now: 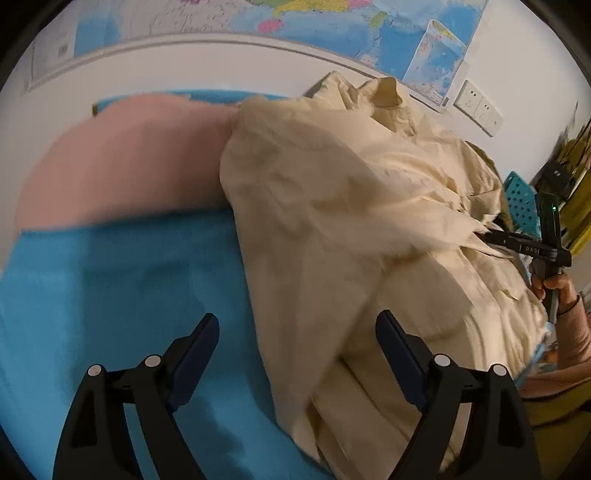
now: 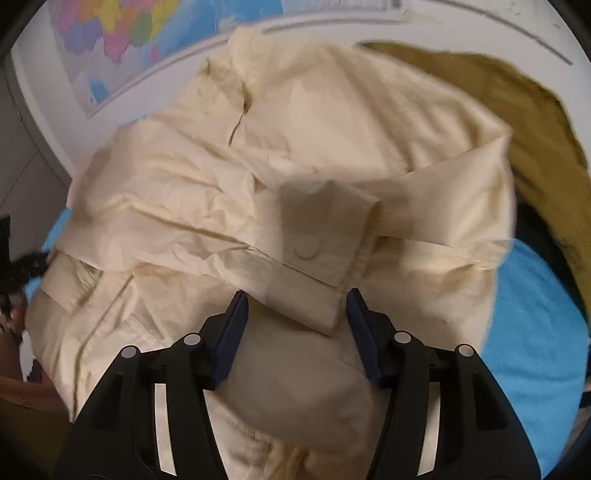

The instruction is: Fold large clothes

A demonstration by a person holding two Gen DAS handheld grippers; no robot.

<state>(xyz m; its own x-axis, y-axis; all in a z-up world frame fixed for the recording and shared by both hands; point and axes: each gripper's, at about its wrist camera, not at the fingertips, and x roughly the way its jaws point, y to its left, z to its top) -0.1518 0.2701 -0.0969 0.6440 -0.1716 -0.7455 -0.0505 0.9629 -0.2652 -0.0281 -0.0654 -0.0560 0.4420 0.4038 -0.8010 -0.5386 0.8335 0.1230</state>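
Note:
A large cream jacket [image 1: 332, 184] lies crumpled on a blue cover [image 1: 110, 277]. My left gripper [image 1: 297, 315] hangs open and wide over the jacket's left edge, one finger above the blue cover, the other above cream cloth, with nothing held. In the right wrist view the jacket [image 2: 295, 147] fills the frame. Its sleeve cuff [image 2: 317, 236], with a snap button [image 2: 307, 248], lies folded across the body. My right gripper [image 2: 298, 293] stands open with the cuff's end between its jaws, the pads just clear of it. The right gripper [image 1: 487, 234] also shows beside the jacket's far side.
A pink cloth [image 1: 129, 158] lies on the cover behind the jacket. An olive garment [image 2: 517, 92] sits past the jacket's right side. A map [image 1: 332, 22] and wall sockets [image 1: 478, 105] are on the wall. A teal perforated basket [image 1: 521, 206] stands at right, near a person's hand [image 1: 554, 284].

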